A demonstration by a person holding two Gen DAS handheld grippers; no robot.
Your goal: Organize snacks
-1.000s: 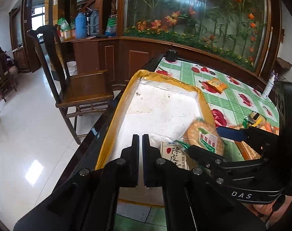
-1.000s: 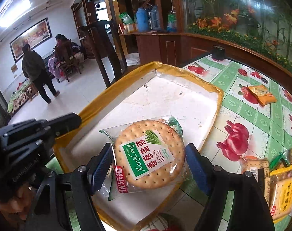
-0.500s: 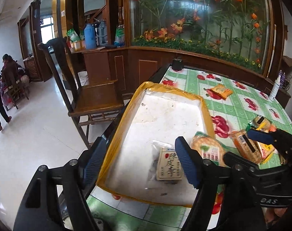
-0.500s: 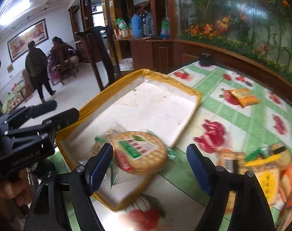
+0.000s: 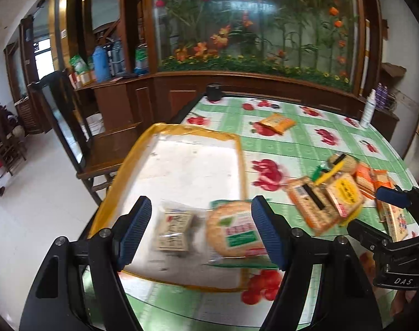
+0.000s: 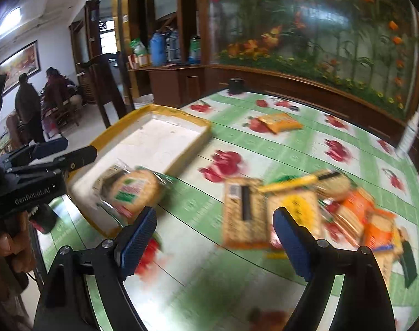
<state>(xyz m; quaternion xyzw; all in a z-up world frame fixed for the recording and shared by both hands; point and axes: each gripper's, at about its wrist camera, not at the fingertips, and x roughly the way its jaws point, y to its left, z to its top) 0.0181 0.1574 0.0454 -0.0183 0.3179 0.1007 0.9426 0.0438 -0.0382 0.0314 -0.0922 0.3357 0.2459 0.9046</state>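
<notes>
Left wrist view is showing both snacks now lying released in the yellow tray: the left gripper and right gripper have just been opening, standing wide and empty, heading toward the snack pile.

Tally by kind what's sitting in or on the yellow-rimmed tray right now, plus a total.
Round cracker packet: 1
Small rectangular packet: 1
Total in or on the tray: 2

Glossy tablecloth; chair wood; snack wrappers probably plastic.
</notes>
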